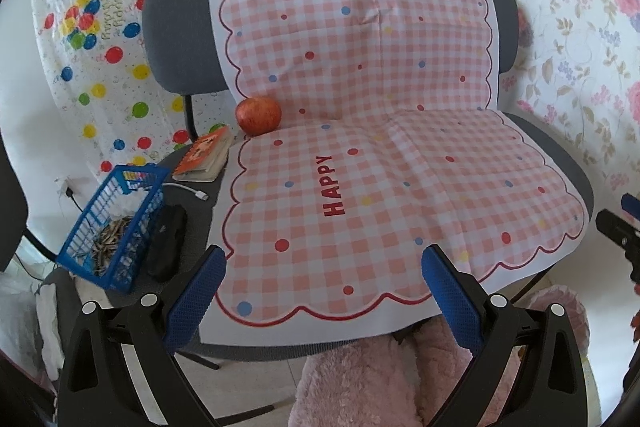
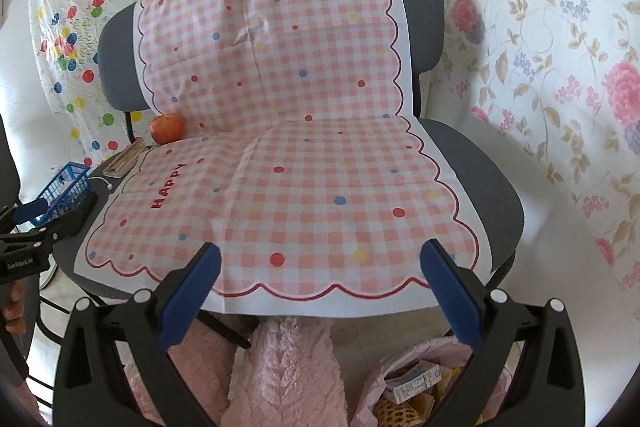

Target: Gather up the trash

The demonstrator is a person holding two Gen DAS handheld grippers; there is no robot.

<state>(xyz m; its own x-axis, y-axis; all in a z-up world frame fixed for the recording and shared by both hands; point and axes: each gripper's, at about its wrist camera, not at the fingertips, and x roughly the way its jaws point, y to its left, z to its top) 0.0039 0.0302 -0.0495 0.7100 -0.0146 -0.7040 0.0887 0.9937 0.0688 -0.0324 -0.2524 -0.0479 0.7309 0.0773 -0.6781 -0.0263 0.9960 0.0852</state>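
A pink checked cloth [image 1: 360, 167] printed "HAPPY" covers a grey chair [image 1: 176, 39]. My left gripper [image 1: 322, 259] hovers open over the cloth's front edge with nothing between its fingers. My right gripper [image 2: 320, 251] is also open and empty above the front edge of the cloth [image 2: 300, 167]. On the seat's left side stands a blue basket [image 1: 116, 223] holding a heap of small brownish shells. In the right wrist view a pink bag [image 2: 416, 383] with cartons and wrappers lies on the floor at the lower right. Each gripper shows at the edge of the other's view.
A red apple [image 1: 258, 115] rests at the back left of the seat, beside an orange book [image 1: 206, 157], a white cable [image 1: 192, 189] and a black case [image 1: 166, 243]. Patterned sheets hang behind the chair. Pink fluffy fabric [image 2: 288, 367] fills the floor area in front.
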